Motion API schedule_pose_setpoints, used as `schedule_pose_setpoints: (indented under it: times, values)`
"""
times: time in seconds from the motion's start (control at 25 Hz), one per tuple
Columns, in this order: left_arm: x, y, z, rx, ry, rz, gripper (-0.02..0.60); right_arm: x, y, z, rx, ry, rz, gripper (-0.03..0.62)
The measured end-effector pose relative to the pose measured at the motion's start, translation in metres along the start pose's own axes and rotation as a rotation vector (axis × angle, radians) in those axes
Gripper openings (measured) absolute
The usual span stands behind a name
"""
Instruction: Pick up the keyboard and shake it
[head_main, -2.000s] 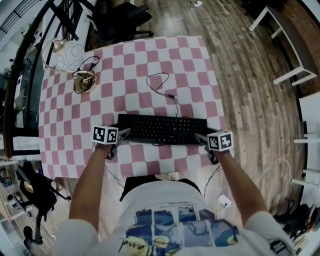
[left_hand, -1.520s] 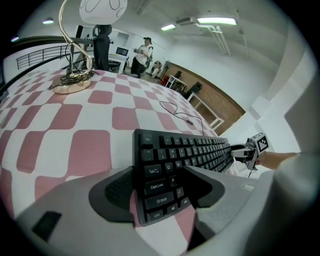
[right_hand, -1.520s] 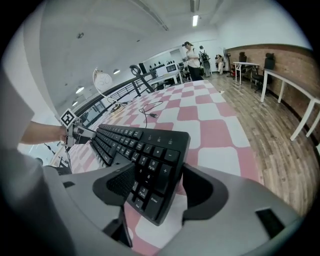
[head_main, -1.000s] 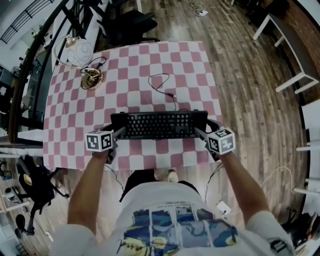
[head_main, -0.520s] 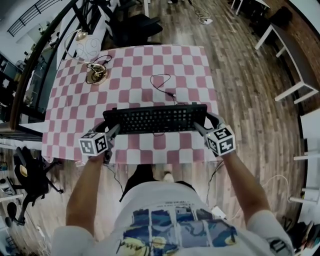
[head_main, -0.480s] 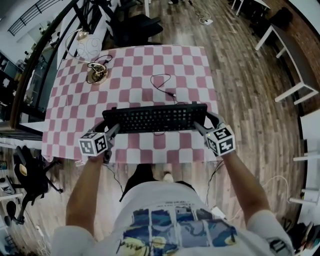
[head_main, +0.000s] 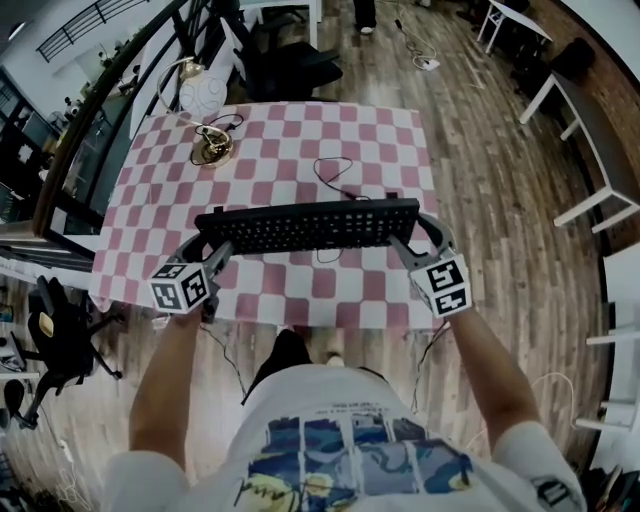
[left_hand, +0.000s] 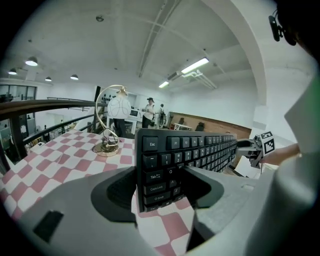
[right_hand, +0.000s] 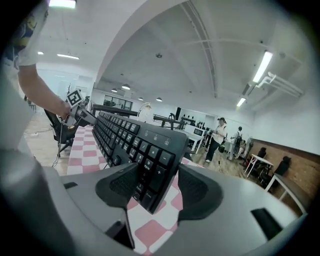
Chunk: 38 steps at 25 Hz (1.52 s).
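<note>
Black keyboard (head_main: 308, 225) hangs clear above the pink-checked table (head_main: 140, 210), one gripper at each end. I see the left gripper (head_main: 213, 250) clamped on its Esc end, pads pressing. Right gripper (head_main: 410, 247) grips the numpad end; its jaws have just been closing, keyboard between them.

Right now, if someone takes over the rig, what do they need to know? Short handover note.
Left gripper: shut on the Esc end of the keyboard.
Right gripper: jaws have just been closing, with the numpad end gripped between them.
Keyboard: held in the air over the checkered table. Its cable loops on the cloth.
Done: pickup.
Left: the shake.
</note>
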<state>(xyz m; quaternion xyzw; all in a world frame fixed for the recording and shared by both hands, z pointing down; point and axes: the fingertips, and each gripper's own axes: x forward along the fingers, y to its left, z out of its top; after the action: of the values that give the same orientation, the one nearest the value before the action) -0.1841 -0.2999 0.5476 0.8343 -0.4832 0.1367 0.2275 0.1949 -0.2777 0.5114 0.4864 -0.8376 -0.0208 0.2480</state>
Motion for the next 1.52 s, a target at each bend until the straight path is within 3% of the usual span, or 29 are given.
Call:
schedule_pose_setpoints:
  times: [0.76, 1.52]
  values:
    - [-0.043, 0.001, 0.076, 0.067, -0.186, 0.039, 0.276, -0.028, -0.015, 0.102, -0.285, -0.211, -0.186, 0.245]
    - [-0.075, -0.004, 0.155, 0.168, -0.342, 0.059, 0.276, -0.054, -0.028, 0.173, -0.456, -0.392, -0.323, 0.245]
